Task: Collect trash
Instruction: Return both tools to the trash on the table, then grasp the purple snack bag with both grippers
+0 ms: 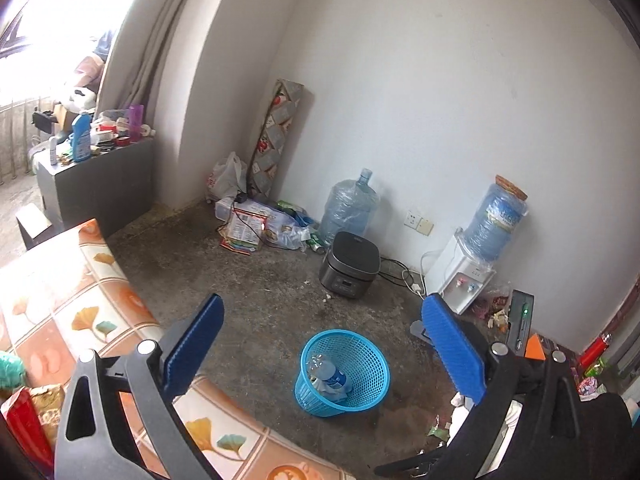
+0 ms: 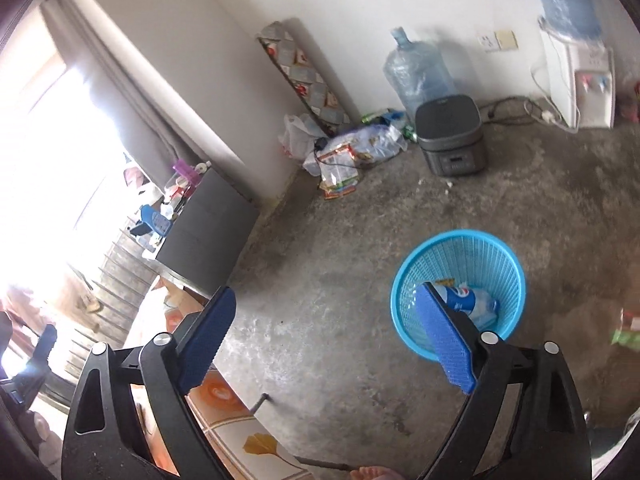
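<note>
Standing on the grey concrete floor [image 1: 256, 280], a round sky-blue plastic mesh wastebasket [image 1: 344, 372] sits in the lower middle of the left wrist view and at the right of centre in the right wrist view. Inside it lies a clear plastic drink bottle with a blue label [image 1: 330, 376], on its side near the bottom of the basket.

The left gripper [image 1: 324, 320] shows its two blue ribbed pads at either side of the lower frame, spread wide with nothing between them but open floor and the basket beyond. The right gripper [image 2: 324, 308] likewise has its jaws spread wide and empty; its right-hand pad overlaps the basket's near rim in the picture, though contact cannot be judged.

In the upper middle of the left wrist view, against the white wall [image 1: 440, 80], a heap of crumpled wrappers and plastic bags [image 1: 264, 224] lies in the corner beside a tall patterned board [image 1: 276, 136] leaning upright. Just right of it stands a large translucent blue water jug [image 1: 350, 204], and in front of that a dark grey rice cooker [image 1: 350, 266]. Farther right is a white water dispenser [image 1: 460, 276] topped by an inverted blue jug.

A few small scraps of litter [image 1: 438, 432] lie on the floor at the lower right of the left wrist view. A bed with an orange leaf-patterned cover [image 1: 80, 300] fills the lower left.
</note>
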Tool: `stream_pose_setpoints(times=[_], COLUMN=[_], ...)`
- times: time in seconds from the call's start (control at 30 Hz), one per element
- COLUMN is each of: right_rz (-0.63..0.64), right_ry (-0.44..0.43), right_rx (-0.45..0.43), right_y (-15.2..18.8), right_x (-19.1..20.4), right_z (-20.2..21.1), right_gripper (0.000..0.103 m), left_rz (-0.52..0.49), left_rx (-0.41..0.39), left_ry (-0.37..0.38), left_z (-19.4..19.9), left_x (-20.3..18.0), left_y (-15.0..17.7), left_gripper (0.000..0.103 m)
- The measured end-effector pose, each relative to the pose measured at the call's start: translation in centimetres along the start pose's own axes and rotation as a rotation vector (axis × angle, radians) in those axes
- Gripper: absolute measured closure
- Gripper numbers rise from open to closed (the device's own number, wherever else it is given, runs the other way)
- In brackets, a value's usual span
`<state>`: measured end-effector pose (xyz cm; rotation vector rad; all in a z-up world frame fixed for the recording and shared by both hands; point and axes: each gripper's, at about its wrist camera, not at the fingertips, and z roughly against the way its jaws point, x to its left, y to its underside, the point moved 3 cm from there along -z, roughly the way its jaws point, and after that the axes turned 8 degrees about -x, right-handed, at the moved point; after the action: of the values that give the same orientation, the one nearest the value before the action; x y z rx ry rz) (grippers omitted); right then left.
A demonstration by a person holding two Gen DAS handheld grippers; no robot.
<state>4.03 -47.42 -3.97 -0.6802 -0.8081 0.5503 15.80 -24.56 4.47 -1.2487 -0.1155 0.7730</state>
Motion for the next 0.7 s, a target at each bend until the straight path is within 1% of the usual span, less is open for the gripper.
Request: stream_pose_setpoints(times=[0.03,0.1,0.13,0.2,0.33,0.4,0.5,0.57,0.6,0.63,0.7], right_rz=[0.043,0.116,0.141,0.166,0.166,0.162,0.142,0.122,0.124,0.132,0.167], right_ry=[0.001,-0.005,-0.021,-0.085,-0.289,-0.376,-0.491,-0.54,-0.556,-0.563,-0.567], right_rx=[-0.02,-0.05,-0.053,-0.018,0.15,0.24,0.411,0.548,0.606,0.655,0.724], right_y=[0.0,0.4,0.7,1.6,4.3,6.1,9.2,11.7,12.8,13.9,15.8], right_x=[1.0,3.0,3.8,5.3,8.5,10.2,12.9,14.3,14.8,15.2,15.9], right_z=[0.4,1.2,1.4,1.5,1.0,0.8,0.5,0.3,0.4,0.4,1.1], right_gripper=[0.008,0.008,0.008,0.008,0.008,0.008,0.009,0.013,0.017,0.021,0.026], left_rz=[0.008,0.018,0.022,0.03,0.057,0.068,0.106,0.142,0.159,0.18,0.223], left_rx=[-0.012,-0.033,-0.041,-0.051,-0.057,-0.067,-0.078,-0.067,-0.056,-0.045,-0.026], left_ry=[-0.011,-0.032,-0.042,-0.069,-0.132,-0.19,-0.286,-0.339,-0.365,-0.388,-0.418], left_z=[1.3,3.7,4.9,7.4,12.6,15.3,19.2,21.5,22.3,23.1,24.0], left_x=[0.6,1.8,2.3,3.7,6.7,8.5,11.3,13.2,14.2,15.1,16.7], left_y=[0.2,0.5,0.8,1.4,2.6,3.4,5.1,6.5,7.3,8.1,9.5], left_gripper=[0.006,0.006,0.006,0.006,0.006,0.006,0.006,0.006,0.007,0.009,0.018])
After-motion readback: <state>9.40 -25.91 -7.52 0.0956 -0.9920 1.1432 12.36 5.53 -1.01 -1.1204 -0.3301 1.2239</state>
